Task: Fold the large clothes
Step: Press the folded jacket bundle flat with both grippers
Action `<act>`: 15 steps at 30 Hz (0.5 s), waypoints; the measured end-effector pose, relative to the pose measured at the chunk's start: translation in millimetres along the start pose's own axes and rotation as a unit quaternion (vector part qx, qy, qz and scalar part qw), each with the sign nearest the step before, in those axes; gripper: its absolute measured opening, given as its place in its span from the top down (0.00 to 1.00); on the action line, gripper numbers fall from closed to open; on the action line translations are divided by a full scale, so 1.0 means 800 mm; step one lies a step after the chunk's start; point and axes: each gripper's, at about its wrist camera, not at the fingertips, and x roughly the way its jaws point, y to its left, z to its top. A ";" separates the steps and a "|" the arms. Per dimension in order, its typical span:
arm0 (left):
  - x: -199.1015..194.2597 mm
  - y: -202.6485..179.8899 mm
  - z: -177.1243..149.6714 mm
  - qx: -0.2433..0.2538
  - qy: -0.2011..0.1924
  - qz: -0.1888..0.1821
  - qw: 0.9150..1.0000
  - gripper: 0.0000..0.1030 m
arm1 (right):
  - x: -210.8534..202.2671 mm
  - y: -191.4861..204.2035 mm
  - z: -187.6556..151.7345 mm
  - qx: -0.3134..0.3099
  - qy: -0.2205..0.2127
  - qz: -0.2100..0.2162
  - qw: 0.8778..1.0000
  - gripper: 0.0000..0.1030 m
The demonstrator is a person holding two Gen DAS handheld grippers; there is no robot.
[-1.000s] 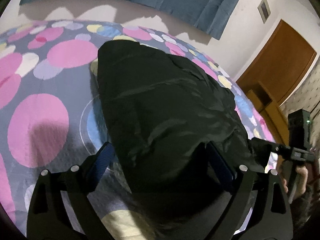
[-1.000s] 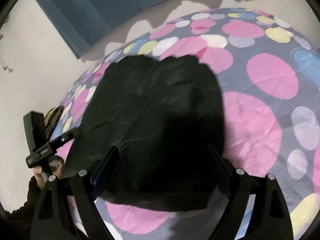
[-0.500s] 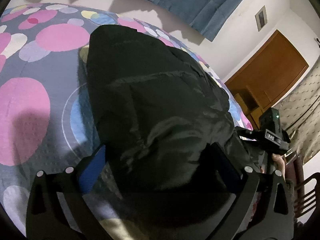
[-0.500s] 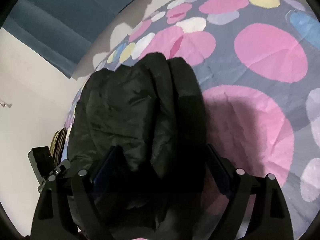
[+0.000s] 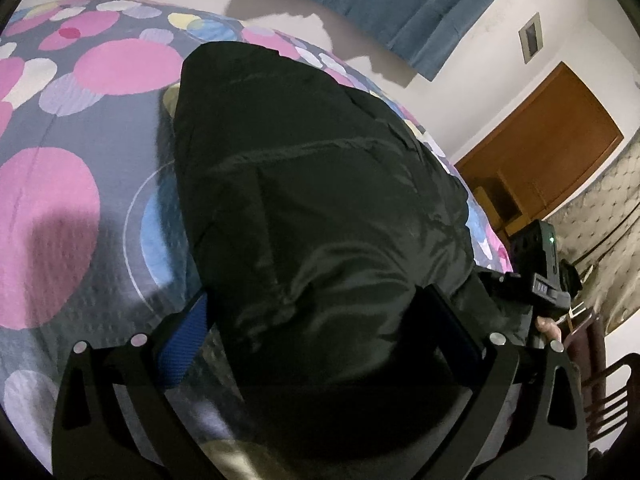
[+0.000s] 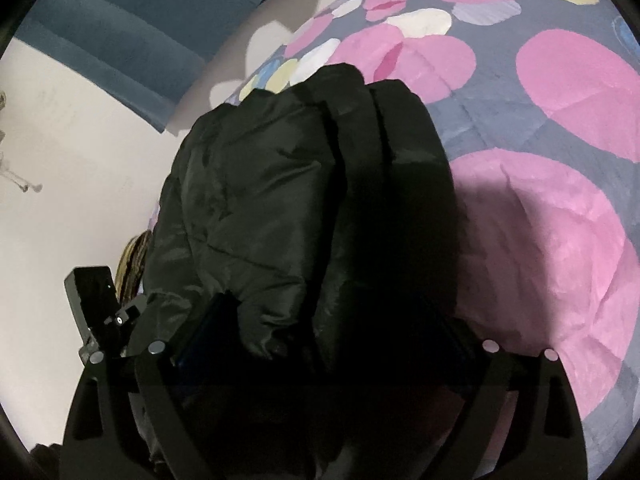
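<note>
Since a second ago we have lifted the black puffer jacket [image 5: 320, 216] off the spotted bedspread [image 5: 52, 200]; its near hem now bunches between both claws. Left claw [image 5: 320, 332] and right claw [image 6: 328, 332] each spread wide around fabric. No writing legible. Open bedspread lies at 9 o'clock, left view.

L gripper [image 5: 320, 312]: 2 fingers spread wide, fabric bunched between. R gripper [image 6: 320, 320]: same, fingers wide apart.
</note>
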 end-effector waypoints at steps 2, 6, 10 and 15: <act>0.002 -0.006 -0.004 0.008 -0.005 0.012 1.000 0.02 | 0.007 0.000 0.003 -0.002 0.005 -0.004 1.000 0.10; 0.003 -0.013 -0.004 0.015 -0.006 0.025 1.000 0.02 | 0.016 0.002 0.000 -0.002 0.005 -0.018 1.000 0.11; 0.001 -0.005 0.000 0.011 0.003 0.014 1.000 0.02 | 0.016 0.017 -0.001 -0.022 -0.005 -0.040 0.999 0.13; -0.007 0.004 0.004 0.012 -0.013 0.017 1.000 0.02 | 0.018 0.017 0.002 -0.023 -0.001 -0.043 0.999 0.12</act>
